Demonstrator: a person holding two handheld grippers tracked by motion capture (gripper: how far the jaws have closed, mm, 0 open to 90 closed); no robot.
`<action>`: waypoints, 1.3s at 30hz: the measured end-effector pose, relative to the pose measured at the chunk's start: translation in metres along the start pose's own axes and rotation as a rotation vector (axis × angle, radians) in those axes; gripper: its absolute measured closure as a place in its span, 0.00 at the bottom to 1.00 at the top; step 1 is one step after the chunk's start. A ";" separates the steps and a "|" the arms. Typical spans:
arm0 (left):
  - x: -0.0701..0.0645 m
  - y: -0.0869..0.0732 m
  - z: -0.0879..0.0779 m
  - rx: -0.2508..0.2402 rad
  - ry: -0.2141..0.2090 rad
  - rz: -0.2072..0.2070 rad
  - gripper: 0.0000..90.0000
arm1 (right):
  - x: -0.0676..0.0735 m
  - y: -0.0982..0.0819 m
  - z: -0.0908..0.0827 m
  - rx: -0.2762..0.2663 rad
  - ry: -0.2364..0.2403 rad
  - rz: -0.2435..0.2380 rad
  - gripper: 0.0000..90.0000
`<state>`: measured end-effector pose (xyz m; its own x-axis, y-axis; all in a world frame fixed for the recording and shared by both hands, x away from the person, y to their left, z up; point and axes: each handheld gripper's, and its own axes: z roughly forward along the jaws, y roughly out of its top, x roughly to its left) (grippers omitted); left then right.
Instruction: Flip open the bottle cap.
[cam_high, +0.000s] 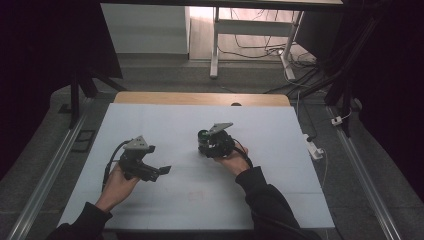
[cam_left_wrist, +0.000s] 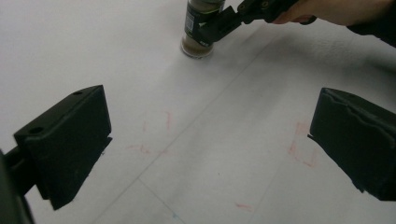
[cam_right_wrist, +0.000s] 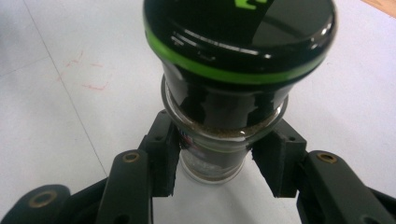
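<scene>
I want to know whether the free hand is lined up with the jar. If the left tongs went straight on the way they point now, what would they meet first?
Probably the spice jar, held upright on the white table by the right tongs. The left tongs stand open, with bare table ahead; the jar sits slightly left of centre, so depth is uncertain.

- In the high view we see a dim room: the surroundings sink into near black, while the pale desk (cam_high: 200, 190) takes a flat, cool light.
- We find the brightest patch at the top centre, on the floor beyond the desk.
- The high view is soft and grainy.
- In the left gripper view the near black fingers (cam_left_wrist: 70, 144) are a little soft, and a faint shadow lies along the upper right.
- In the right gripper view the glossy cap of the jar (cam_right_wrist: 238, 42) carries streaks of glare and bulges with closeness.
</scene>
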<state>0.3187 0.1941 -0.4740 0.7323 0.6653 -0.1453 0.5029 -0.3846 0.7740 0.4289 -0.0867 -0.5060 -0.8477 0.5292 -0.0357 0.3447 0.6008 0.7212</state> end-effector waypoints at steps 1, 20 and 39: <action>0.000 0.002 0.002 -0.001 -0.002 0.004 0.00 | 0.000 0.000 0.000 0.002 0.000 -0.001 0.59; 0.004 0.031 0.039 0.000 -0.025 0.078 0.00 | 0.000 0.000 0.000 0.003 -0.001 -0.003 0.59; 0.013 0.055 0.076 0.007 -0.054 0.062 0.00 | 0.000 0.000 0.000 0.004 -0.002 -0.004 0.59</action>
<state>0.3910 0.1334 -0.4798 0.7859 0.6044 -0.1304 0.4590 -0.4289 0.7781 0.4287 -0.0862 -0.5056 -0.8482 0.5282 -0.0400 0.3430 0.6053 0.7183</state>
